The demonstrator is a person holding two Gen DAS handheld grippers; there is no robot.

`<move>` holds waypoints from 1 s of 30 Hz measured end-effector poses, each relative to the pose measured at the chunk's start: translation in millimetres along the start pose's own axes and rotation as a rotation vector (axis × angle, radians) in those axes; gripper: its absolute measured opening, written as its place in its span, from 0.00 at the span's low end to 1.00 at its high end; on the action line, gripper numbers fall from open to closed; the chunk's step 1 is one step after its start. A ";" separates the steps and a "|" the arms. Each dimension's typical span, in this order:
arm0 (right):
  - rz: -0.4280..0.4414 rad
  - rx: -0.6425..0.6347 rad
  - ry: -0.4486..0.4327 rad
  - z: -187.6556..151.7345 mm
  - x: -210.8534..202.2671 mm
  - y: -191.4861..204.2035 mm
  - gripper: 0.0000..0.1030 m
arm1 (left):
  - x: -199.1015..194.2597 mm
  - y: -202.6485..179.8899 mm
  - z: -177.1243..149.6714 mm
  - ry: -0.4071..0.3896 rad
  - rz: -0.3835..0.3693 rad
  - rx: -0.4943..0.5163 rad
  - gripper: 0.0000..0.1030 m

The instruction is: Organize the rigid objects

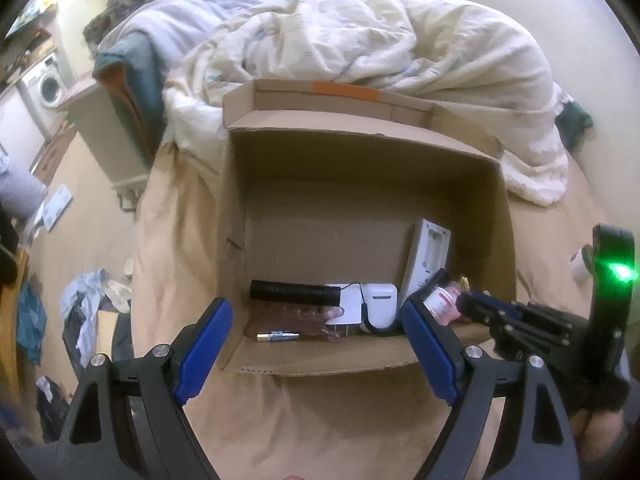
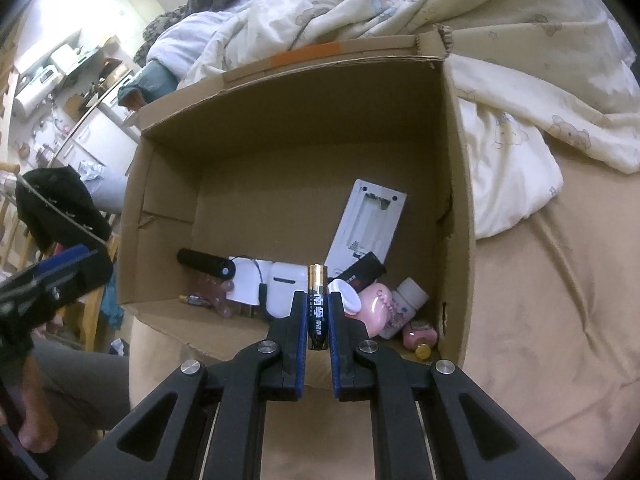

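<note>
An open cardboard box (image 1: 360, 160) (image 2: 296, 120) lies on the tan bed sheet. My right gripper (image 2: 318, 300) is shut on a black and gold battery (image 2: 317, 308), held upright over the box's near edge. My left gripper (image 1: 316, 316) stands open at the box's near rim with nothing between its fingers. In the left wrist view the right gripper (image 1: 472, 304) reaches in from the right. Inside the box lie a black cylinder (image 1: 294, 292) (image 2: 204, 266), a white charger (image 1: 380, 304) (image 2: 286, 288), a white remote (image 1: 426, 256) (image 2: 366, 224), a second battery (image 1: 278, 336) (image 2: 196, 301) and pink bottles (image 2: 380, 308).
A rumpled cream duvet (image 1: 380, 32) (image 2: 500, 40) lies behind and to the right of the box. Left of the bed the floor holds clothes (image 1: 88, 304) and a washing machine (image 1: 50, 84) stands far back. A person's leg (image 2: 80, 384) shows at lower left.
</note>
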State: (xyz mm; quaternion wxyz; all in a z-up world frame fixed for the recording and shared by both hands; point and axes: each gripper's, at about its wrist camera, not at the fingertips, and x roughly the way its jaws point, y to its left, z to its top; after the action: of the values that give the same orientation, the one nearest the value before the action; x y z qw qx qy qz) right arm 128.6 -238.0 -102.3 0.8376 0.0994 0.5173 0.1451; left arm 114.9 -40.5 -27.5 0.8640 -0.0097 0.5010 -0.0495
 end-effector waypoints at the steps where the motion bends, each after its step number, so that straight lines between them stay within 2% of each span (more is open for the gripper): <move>1: 0.002 0.009 -0.004 -0.1 -1.0 -2.8 0.11 | -0.1 -1.2 0.2 -0.003 0.005 0.007 0.83; 3: -0.006 0.014 -0.020 1.1 -4.0 -3.3 0.12 | -0.7 -1.3 0.3 -0.011 0.005 0.010 0.83; 6: -0.040 -0.008 -0.049 1.9 -11.9 1.9 0.35 | -2.1 0.7 0.4 -0.025 0.020 0.015 0.83; 7: -0.043 -0.018 -0.069 2.7 -16.6 4.9 0.59 | -2.4 1.2 0.2 -0.027 0.024 0.016 0.83; 8: -0.045 -0.025 -0.089 2.7 -20.9 7.0 0.73 | -2.5 2.1 0.1 -0.029 0.029 0.017 0.83; 13: -0.053 -0.062 -0.137 3.1 -33.9 16.6 0.74 | -1.2 4.3 -0.8 -0.030 0.039 0.017 0.83; 16: -0.043 -0.073 -0.161 3.1 -41.7 20.5 0.82 | -5.3 2.9 -1.2 -0.055 0.057 0.032 0.83; 18: -0.036 -0.064 -0.187 2.9 -50.3 22.5 0.85 | -14.0 0.9 -1.1 -0.097 0.082 0.036 0.83; 20: -0.029 -0.055 -0.203 2.9 -59.1 24.4 0.95 | -25.9 -1.2 -0.7 -0.147 0.103 0.044 0.83; 22: -0.029 -0.060 -0.215 2.6 -69.4 28.2 0.99 | -37.2 -1.3 0.2 -0.185 0.101 0.043 0.83; 26: -0.049 -0.101 -0.269 2.4 -97.4 39.2 1.00 | -55.7 4.5 -1.9 -0.204 0.059 0.022 0.83; 30: -0.103 -0.145 -0.328 -5.4 -127.2 48.1 1.00 | -76.4 6.6 -17.5 -0.248 0.089 0.023 0.83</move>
State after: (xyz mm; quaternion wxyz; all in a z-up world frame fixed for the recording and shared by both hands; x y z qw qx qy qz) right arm 63.2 -236.8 17.1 0.9220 0.0345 0.3662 0.1209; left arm 62.6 -26.1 29.4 0.9207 0.0166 0.3896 -0.0155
